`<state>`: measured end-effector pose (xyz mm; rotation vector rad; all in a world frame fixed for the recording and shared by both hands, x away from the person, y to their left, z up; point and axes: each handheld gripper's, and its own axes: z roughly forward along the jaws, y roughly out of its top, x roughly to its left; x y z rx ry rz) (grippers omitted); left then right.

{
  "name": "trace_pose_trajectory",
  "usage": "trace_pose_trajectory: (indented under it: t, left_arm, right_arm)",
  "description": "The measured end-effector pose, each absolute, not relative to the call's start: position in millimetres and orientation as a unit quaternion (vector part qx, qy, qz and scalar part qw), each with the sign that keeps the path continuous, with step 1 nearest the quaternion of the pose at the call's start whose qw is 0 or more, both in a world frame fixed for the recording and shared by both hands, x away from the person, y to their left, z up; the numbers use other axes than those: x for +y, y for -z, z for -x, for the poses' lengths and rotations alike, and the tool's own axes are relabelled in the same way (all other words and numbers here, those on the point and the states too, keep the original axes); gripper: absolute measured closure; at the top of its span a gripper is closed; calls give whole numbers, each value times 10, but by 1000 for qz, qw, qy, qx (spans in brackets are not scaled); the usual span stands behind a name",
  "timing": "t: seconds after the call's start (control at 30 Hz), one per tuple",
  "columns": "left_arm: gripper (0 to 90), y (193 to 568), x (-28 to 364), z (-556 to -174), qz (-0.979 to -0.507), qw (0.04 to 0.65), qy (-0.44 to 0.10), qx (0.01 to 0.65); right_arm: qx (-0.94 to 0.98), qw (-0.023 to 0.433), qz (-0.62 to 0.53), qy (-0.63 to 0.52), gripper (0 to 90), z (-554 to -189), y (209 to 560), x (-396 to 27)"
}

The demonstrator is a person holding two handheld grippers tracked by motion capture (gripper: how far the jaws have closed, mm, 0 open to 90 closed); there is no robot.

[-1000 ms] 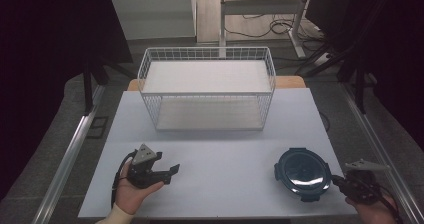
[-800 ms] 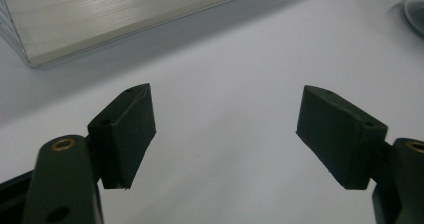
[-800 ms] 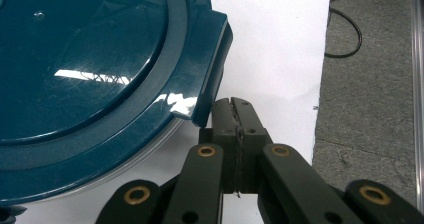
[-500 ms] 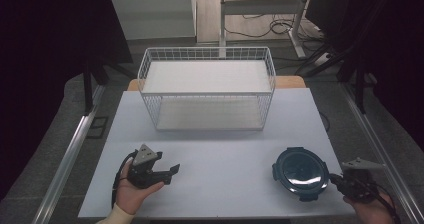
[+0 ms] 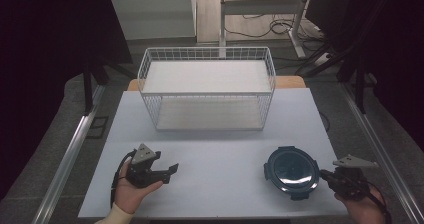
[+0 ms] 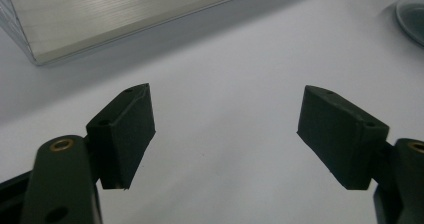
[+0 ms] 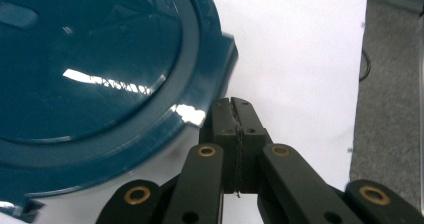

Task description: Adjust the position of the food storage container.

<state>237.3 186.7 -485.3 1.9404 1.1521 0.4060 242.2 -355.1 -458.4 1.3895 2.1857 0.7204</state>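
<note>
Pushing risk: right tool [image 7: 235, 115] clenched, empty, touching round blue lid [image 5: 291, 170] at lower right of table [image 5: 220, 149] | lid may slide off the edge | left tool [image 6: 225, 134] released, lower left.

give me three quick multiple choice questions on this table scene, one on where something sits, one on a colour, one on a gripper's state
1. Where does the lidded round container sit?
A. inside the wire basket
B. on the table near the right gripper
C. beside the left gripper

2. What colour is its lid?
A. dark teal blue
B. red
C. yellow

3. How do the left gripper's jaws stand?
A. shut empty
B. shut on the lid
C. wide open

Key: 1 B, it lies by the right gripper, clear of the wire basket. 2 A, the right gripper view shows it. 3 C, bare table shows between them.
</note>
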Motion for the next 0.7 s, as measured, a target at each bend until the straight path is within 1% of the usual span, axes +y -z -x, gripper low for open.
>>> trace_pose_trajectory:
  t: [0.1, 0.2, 0.37, 0.7]
  left_arm:
    - [227, 4854, 1864, -2371, -772, 411, -162, 457]
    - [227, 4855, 1863, -2371, -772, 411, -161, 457]
    - [227, 4852, 1874, -2374, -771, 411, -162, 459]
    - [227, 4827, 1898, -2361, -769, 414, -166, 459]
  right_arm:
    - [792, 227, -506, -256, 900, -2429, 4580, -3534]
    - [791, 218, -509, -258, 900, -2438, 4599, -3558]
    - [791, 225, -515, -242, 900, -2437, 4585, -3511]
    - [786, 213, -532, -232, 900, -2441, 4633, -3530]
